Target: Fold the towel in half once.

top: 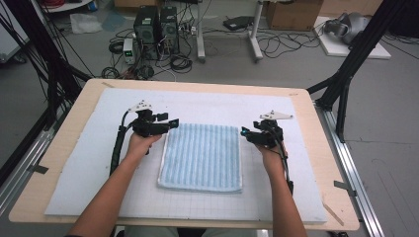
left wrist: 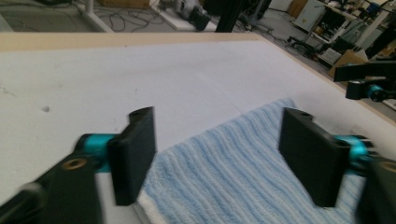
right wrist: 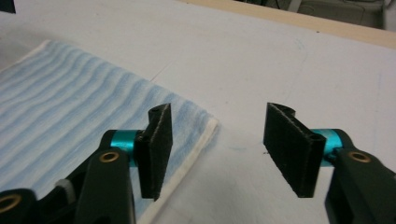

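A ribbed, blue-striped terry towel (top: pixel 201 157) lies flat, folded rectangular, mid-frame on the white foam mat (top: pixel 89 163); left gripper (top: pixel 174 123) and right gripper (top: pixel 242 132) flank it, both with jaws apart, gripping nothing

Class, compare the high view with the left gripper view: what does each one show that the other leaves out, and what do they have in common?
High view alone: the whole folded blue striped towel lying flat on the white mat, both forearms, the left gripper at the towel's far left corner, and computer towers on the floor.

Left gripper view alone: its own two black fingers close up, standing apart with nothing between them, above the towel's corner.

Both: the towel, the mat, the wooden table edge, and the right gripper.
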